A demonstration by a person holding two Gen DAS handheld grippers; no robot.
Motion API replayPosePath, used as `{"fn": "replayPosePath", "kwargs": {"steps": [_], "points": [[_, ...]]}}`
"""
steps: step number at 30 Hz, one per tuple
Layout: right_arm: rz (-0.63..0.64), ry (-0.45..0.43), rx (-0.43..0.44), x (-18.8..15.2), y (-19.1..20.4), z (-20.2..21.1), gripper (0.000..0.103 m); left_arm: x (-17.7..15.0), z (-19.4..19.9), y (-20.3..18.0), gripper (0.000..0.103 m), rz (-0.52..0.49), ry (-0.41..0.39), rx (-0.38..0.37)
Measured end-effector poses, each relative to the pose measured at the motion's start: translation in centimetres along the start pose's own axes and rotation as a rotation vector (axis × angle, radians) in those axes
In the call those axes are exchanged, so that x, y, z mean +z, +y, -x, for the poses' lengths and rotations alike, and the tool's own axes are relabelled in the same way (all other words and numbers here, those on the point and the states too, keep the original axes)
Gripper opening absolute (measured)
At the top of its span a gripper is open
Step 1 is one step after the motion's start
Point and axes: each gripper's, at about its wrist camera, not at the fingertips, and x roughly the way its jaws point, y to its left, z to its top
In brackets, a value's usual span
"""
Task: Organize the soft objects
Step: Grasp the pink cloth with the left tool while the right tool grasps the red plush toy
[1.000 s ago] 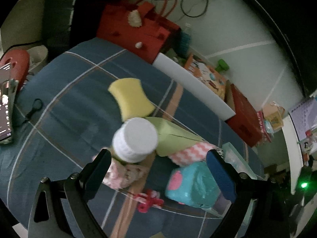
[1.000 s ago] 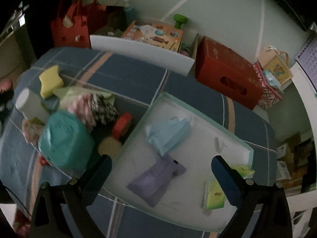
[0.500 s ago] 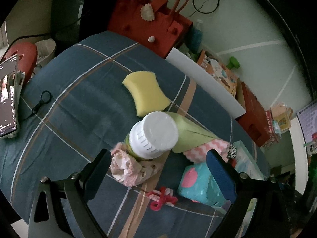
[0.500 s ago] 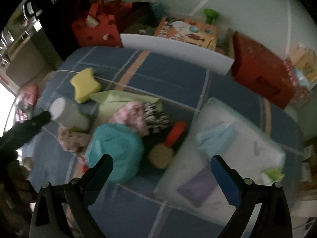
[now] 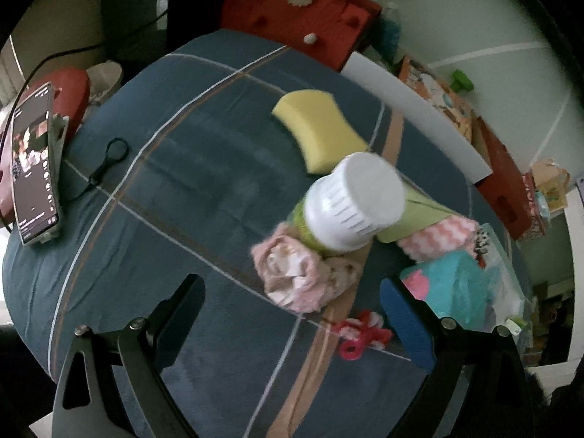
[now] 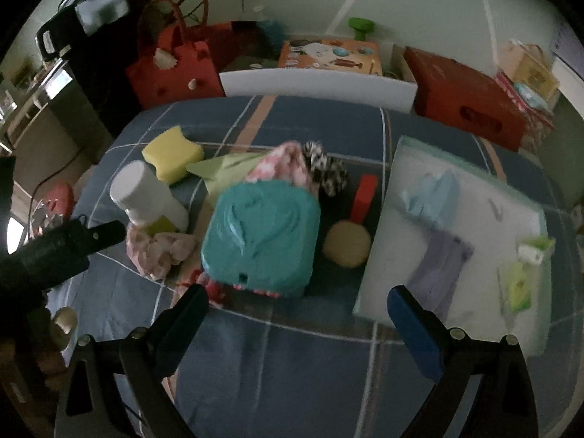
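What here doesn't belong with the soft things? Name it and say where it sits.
The white-capped bottle stands out: a hard container among soft items, beside the yellow sponge with the crumpled pink cloth against its base. The red-handled brush, between the teal pack and the tray, also looks rigid.

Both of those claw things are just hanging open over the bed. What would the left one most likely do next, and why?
Probably ease the left tool forward and down onto the crumpled pink cloth. The tool is open and empty, and the cloth lies just ahead between its fingers, the nearest soft item. It sits against the white-capped bottle, so a low approach seems wise.
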Motion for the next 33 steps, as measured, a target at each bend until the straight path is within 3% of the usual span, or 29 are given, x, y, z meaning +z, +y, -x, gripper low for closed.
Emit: {"fn": "replayPosePath", "kwargs": {"steps": [4, 16, 33], "points": [[0.015, 0.04, 0.032, -1.5, 1.7, -2.5, 0.09, 0.0, -0.6, 0.1, 0.097, 0.004, 0.019, 0.005], [0.08, 0.013, 0.013, -2.5, 5.2, -5.7, 0.088, -0.1, -4.2, -0.1, 0.096, 0.036, 0.136, -0.036], [0.114, 0.013, 0.042, -2.7, 7.3, -8.6, 0.084, 0.9, -6.2, 1.0, 0.096, 0.063, 0.159, 0.021]]}}
